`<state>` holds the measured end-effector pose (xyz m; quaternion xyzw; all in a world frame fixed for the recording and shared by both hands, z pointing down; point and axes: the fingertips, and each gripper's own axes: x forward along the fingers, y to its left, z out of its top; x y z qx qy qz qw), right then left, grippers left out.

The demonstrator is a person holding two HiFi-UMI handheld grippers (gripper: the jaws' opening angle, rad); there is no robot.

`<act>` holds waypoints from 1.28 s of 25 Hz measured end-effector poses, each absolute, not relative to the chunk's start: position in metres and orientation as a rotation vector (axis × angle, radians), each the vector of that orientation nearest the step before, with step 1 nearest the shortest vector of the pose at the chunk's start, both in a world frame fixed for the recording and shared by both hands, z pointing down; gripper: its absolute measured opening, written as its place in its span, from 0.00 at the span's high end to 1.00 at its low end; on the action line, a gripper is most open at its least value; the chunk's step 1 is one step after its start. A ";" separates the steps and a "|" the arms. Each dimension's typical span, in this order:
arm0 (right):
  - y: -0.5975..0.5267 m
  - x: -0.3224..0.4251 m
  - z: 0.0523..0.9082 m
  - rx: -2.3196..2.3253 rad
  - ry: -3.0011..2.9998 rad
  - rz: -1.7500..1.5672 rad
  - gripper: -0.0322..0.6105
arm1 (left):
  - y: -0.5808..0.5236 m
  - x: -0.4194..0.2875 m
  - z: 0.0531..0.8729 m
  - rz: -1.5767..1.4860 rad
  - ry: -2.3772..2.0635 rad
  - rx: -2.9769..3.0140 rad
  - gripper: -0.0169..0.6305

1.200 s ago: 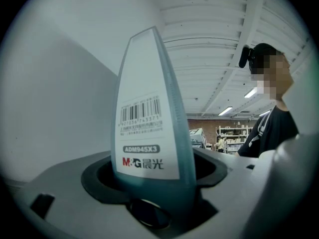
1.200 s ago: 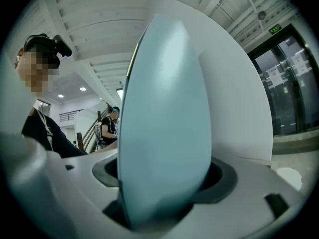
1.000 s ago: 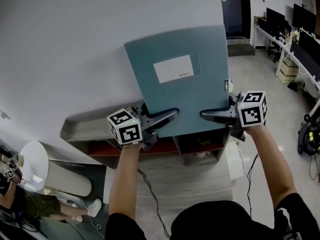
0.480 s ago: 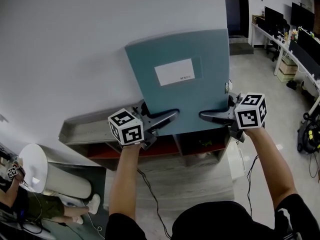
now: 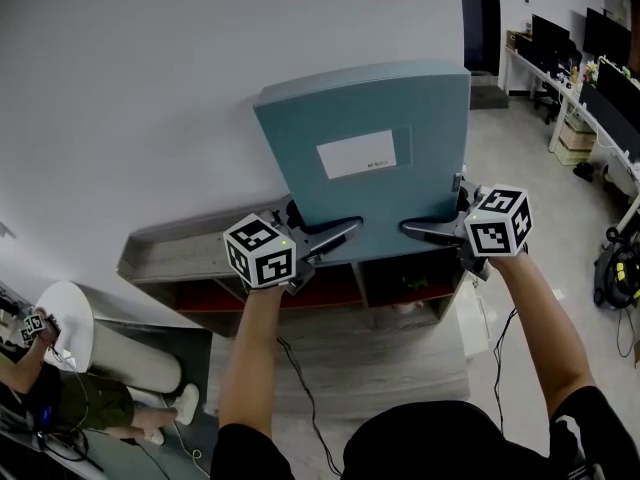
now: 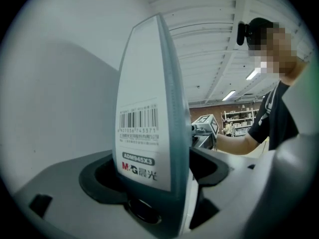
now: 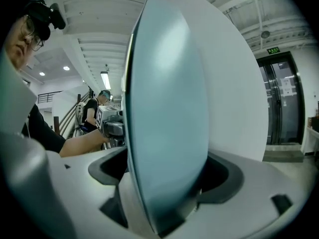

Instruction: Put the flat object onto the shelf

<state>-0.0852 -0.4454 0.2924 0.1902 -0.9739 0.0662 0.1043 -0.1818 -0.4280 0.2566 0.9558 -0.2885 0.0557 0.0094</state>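
Arms (image 5: 248, 358) outstretched, left gripper (image 5: 345, 231) clamps the binder (image 5: 400, 198); right gripper (image 5: 408, 230), fingers (image 5: 432, 234) just opened wider, straddles it.

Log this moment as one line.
file box: upright at shelf, resting unclear | left claw: shut on file box's left edge | right claw: jaws just opening, file box between them

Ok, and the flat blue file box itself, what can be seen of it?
The file box is a flat, teal-grey, plastic-looking case with a white label on its face and a barcode sticker on its narrow edge. It stands upright against the white wall, above the shelf. The left gripper clamps its lower left corner; the right gripper has it between its jaws, which have just been opening.
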 end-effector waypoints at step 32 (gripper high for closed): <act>-0.435 -0.061 0.247 0.807 -2.982 0.313 0.37 | -0.419 -0.188 0.251 0.208 -0.983 2.983 0.40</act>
